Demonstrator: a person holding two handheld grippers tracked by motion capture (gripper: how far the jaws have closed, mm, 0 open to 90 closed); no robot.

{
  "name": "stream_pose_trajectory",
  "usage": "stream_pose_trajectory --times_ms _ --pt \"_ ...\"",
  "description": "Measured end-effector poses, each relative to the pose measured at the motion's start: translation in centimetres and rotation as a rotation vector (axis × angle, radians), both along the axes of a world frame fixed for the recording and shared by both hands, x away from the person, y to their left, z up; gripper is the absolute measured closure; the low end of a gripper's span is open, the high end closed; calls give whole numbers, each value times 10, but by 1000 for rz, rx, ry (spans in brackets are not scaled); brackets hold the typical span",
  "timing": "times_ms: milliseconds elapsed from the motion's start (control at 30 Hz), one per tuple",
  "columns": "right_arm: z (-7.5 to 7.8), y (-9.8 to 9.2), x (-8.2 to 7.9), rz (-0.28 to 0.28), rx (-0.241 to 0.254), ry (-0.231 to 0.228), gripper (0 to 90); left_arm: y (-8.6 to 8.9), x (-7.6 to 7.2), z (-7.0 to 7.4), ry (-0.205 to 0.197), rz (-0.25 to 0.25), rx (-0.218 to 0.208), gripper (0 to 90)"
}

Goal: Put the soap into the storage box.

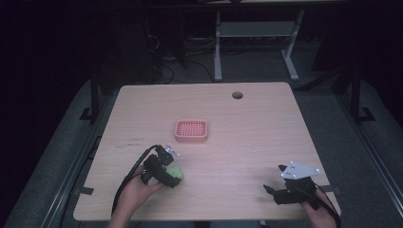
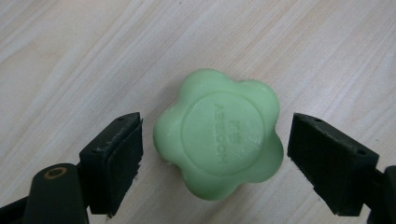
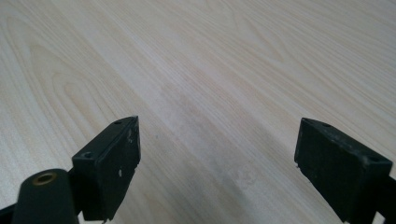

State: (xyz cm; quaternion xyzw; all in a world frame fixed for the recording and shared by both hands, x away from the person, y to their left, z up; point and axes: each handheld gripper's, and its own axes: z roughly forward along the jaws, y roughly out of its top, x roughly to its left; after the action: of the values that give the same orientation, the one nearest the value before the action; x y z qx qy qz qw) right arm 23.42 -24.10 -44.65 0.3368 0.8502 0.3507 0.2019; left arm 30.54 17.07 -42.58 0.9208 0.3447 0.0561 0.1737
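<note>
We've got the left gripper (image 2: 212,154) jaws wide around the green soap (image 2: 218,133), just near the pink tray (image 1: 191,131), so squeezing shut looks next.

Dim lab or workshop, bare wooden table (image 1: 266,123), cables (image 1: 164,71) on floor

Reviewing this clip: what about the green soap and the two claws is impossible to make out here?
- Green soap, left gripper view: embossed lettering too faint to read.
- Same soap, high view: mostly hidden behind the left claw.
- Pink tray, high view: too small to tell whether anything lies in it.
- Right claw, right gripper view: its body is cut off by the bottom edge.
</note>
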Motion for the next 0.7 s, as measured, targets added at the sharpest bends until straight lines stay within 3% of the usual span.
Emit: stream_pose_trajectory --times_ms 200,700 --pt "0 0 0 1 2 0 138 -4 3 -7 32 8 23 183" --pt "0 0 0 2 3 -3 138 -9 6 -13 38 7 61 217"
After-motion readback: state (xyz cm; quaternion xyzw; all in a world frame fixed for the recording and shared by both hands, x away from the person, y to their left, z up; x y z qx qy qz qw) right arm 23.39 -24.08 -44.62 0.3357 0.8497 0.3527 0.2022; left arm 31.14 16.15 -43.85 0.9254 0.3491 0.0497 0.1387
